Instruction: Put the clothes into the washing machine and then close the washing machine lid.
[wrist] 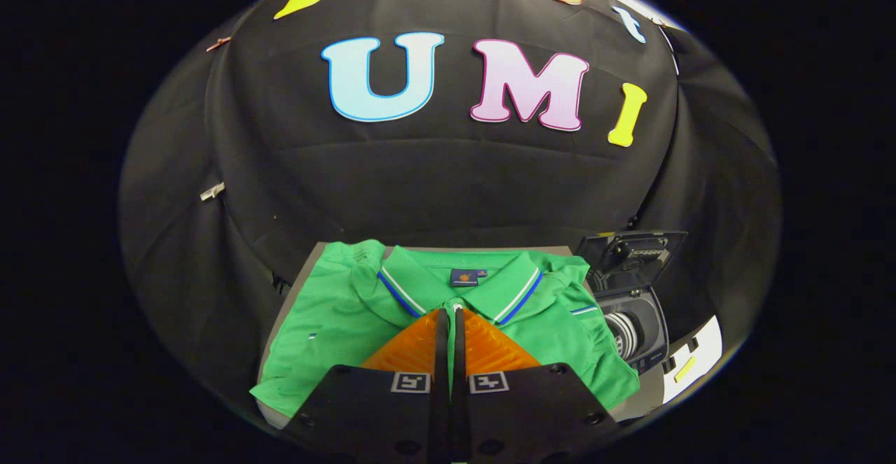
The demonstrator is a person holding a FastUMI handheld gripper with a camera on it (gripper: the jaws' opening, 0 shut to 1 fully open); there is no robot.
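A green polo shirt [336, 324] with a blue-and-white striped collar lies flat and folded on a small grey table [305, 273]. My gripper [451, 312] hovers over the middle of the shirt, its tips at the collar opening. The fingers are shut, with a thin slit between them where green cloth shows through; the shirt looks undisturbed. Just right of the shirt stands a small dark washing machine [647, 341]. Its lid [633, 254] is raised and the ribbed drum [621, 334] is open to view. The shirt's right sleeve reaches close to the machine's opening.
Black cloth walls close in the booth behind and on both sides of the table. A white panel with a yellow mark [694, 360] sits to the right of the washing machine. The table's left and back edges show past the shirt.
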